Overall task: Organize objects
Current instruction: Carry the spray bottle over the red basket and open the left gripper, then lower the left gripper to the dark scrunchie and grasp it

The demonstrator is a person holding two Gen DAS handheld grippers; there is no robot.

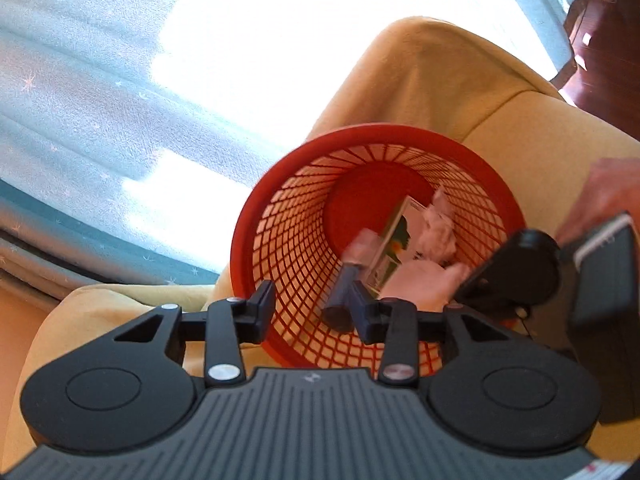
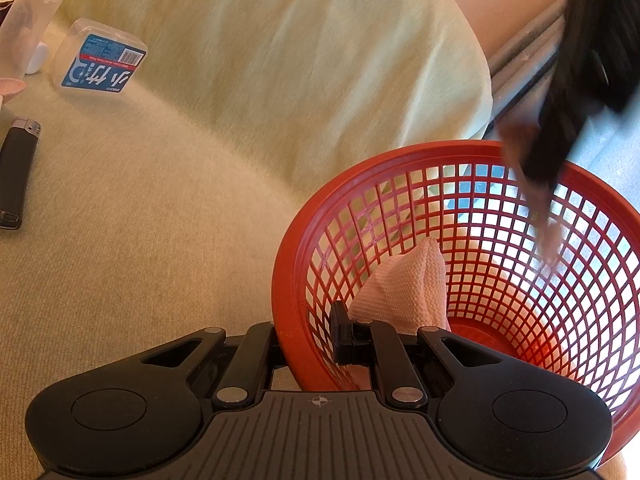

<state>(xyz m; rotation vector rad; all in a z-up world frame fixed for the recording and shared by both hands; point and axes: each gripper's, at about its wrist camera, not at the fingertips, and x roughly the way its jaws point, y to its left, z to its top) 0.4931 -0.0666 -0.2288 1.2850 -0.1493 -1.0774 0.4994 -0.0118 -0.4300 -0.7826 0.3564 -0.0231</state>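
A red mesh basket (image 1: 280, 216) (image 2: 296, 240) sits on a cream sofa. My left gripper (image 1: 314, 310) is open over its near rim. A dark tube-like object with a pale end (image 1: 348, 280), blurred, is inside the basket by the right finger, apparently loose. A picture card (image 1: 394, 236) and crumpled pink cloth (image 1: 438, 228) lie in the basket. My right gripper (image 2: 306, 334) straddles the basket's rim, one finger outside and one inside, shut on it. The pink cloth (image 2: 408, 284) shows just beyond it. The left gripper appears blurred over the basket (image 2: 536, 184).
On the sofa seat at left lie a black lighter (image 2: 16, 168), a clear box with a blue label (image 2: 100, 60) and a clear bottle (image 2: 28, 20). A sofa back cushion (image 2: 280, 60) rises behind. A curtained bright window (image 1: 100, 100) lies beyond the sofa arm.
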